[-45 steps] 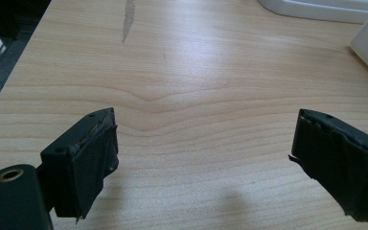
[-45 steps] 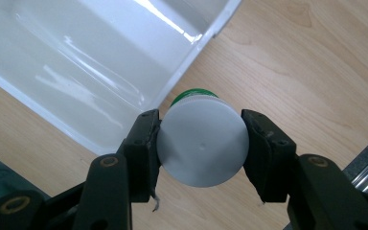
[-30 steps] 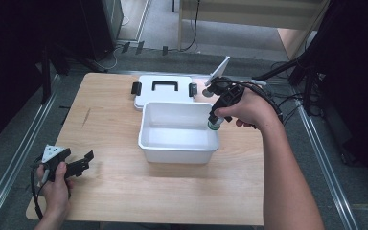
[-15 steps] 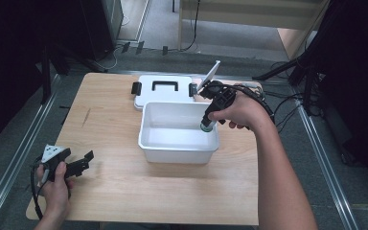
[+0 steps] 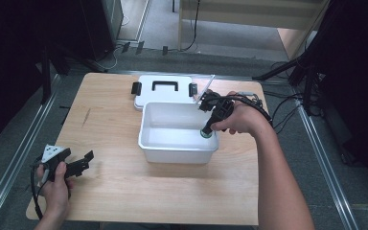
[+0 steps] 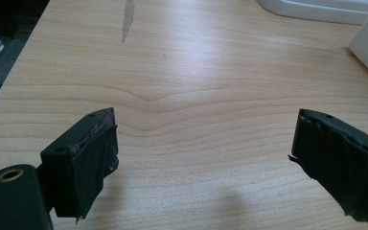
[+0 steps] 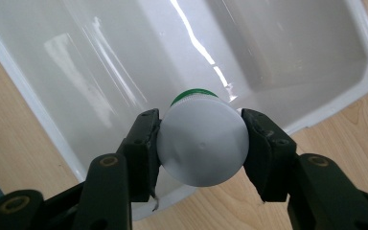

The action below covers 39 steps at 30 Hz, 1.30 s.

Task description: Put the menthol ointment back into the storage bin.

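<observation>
- Two grippers in play, one per hand, over a light wood surface (image 5: 124, 191).
- Right gripper (image 7: 200, 143): fingers (image 7: 141, 143) clamped on a small bottle (image 7: 201, 146), one pad each side of its round body.
- Bottle look: white/pale grey plastic, smooth round base facing the right gripper view's cam, w/ a tiny moulding dot near centre; green cap (image 7: 194, 93) peeks out at the far end. No label visible.
- Bottle position: held in the air over the white bin (image 7: 52, 62), cap end pointing down into it. High view puts it (image 5: 207, 132) at the bin's right side, just inside the rim; can't tell if it touches the bin floor.
- Bin (image 5: 177, 153): white glossy plastic, rectangular, rounded corners, open top, mid-surface. Inside looks bare apart from glare.
- Lid (image 5: 165, 91): white, flat on the surface just behind the bin, black handle + black clips at each end.
- Left gripper (image 5: 69, 165): near the front-left corner of the surface, well apart from the bin, held by the left hand (image 5: 55, 184). Fingers (image 6: 93, 158) spread wide, nothing between them; worn black pads, bare wood beneath.
- Grey three-cornered plate (image 5: 51, 152) sits on top of the left gripper.
</observation>
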Available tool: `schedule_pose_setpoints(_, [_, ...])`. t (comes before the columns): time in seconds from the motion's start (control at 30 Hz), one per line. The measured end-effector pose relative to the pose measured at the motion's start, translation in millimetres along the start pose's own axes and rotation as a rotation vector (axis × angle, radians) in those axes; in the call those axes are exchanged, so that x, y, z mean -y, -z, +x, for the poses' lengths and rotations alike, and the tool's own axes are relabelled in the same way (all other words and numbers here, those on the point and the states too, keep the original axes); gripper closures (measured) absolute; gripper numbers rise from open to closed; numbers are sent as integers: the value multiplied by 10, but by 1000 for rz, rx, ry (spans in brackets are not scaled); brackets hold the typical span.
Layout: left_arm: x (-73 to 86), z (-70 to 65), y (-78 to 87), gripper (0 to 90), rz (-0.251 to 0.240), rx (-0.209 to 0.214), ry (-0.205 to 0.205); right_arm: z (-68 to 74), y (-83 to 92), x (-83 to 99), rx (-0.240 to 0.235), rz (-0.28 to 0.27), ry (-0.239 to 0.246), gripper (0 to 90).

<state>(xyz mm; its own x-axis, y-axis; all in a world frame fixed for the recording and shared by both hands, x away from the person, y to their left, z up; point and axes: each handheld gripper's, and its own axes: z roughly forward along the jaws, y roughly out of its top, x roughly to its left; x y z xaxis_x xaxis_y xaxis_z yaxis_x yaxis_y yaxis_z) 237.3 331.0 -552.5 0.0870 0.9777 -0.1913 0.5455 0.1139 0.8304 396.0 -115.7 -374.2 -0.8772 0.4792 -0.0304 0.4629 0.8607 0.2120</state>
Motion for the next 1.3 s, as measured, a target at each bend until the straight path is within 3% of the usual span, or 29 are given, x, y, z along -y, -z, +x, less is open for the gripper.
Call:
schedule_pose_setpoints(0.07, [0, 1, 0, 91, 0, 0, 0, 6, -15, 1, 1, 2, 7, 520])
schedule_pose_setpoints(0.13, [0, 1, 0, 91, 1, 0, 1, 30, -84, 2, 13, 13, 52, 520])
schedule_pose_setpoints(0.23, [0, 3, 0, 91, 0, 0, 2, 41, -146, 0, 21, 24, 79, 520])
schedule_pose_setpoints(0.4, [1, 2, -1, 91, -1, 1, 6, 53, -231, -5, 33, 42, 108, 520])
schedule_pose_setpoints(0.43, [1, 3, 0, 91, 0, 1, 4, 65, -277, -13, 45, 57, 137, 520])
schedule_pose_setpoints(0.6, [1, 1, -1, 91, -1, 0, 7, 92, -364, -37, 73, 88, 190, 519])
schedule_pose_setpoints(1.3, [-1, 0, -1, 91, 7, -2, 5, 160, -625, -131, 139, 152, 272, 519])
